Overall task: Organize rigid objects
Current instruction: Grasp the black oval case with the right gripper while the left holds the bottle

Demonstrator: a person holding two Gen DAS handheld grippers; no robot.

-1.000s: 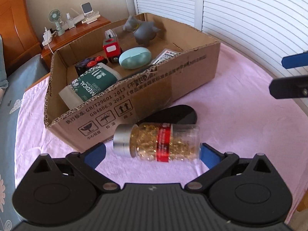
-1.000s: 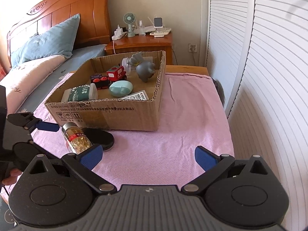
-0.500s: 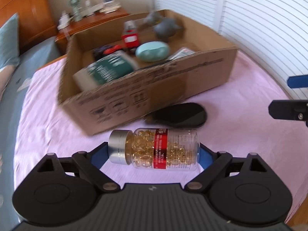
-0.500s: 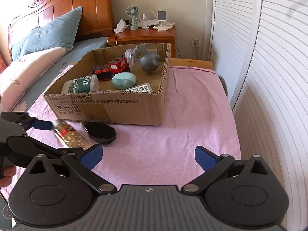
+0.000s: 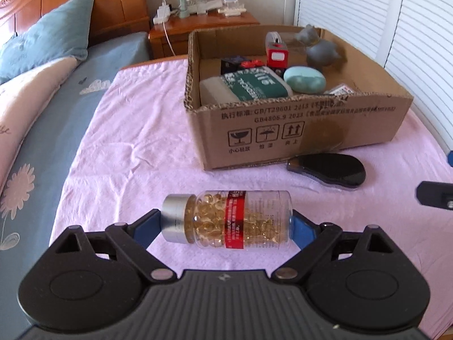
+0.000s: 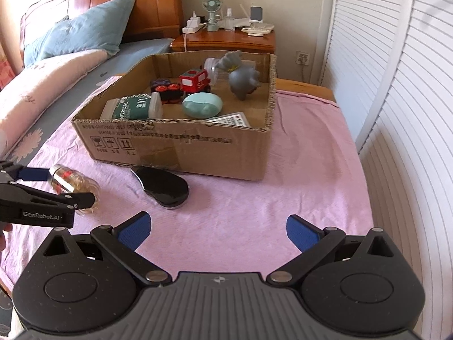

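The left gripper (image 5: 226,225) has its jaws clamped end to end on the pill bottle (image 5: 228,218), low in the frame, so carry it level over the box (image 5: 305,130) wall, while the right gripper (image 6: 218,231) waits open

left gripper (image 5: 226,225) clamped, right gripper (image 6: 218,231) spread

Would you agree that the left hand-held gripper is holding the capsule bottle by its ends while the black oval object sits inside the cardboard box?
Not quite. The left hand-held gripper does hold the capsule bottle by its ends, but the black oval object is not inside the cardboard box; it lies on the pink cloth just in front of it, as the right wrist view shows.
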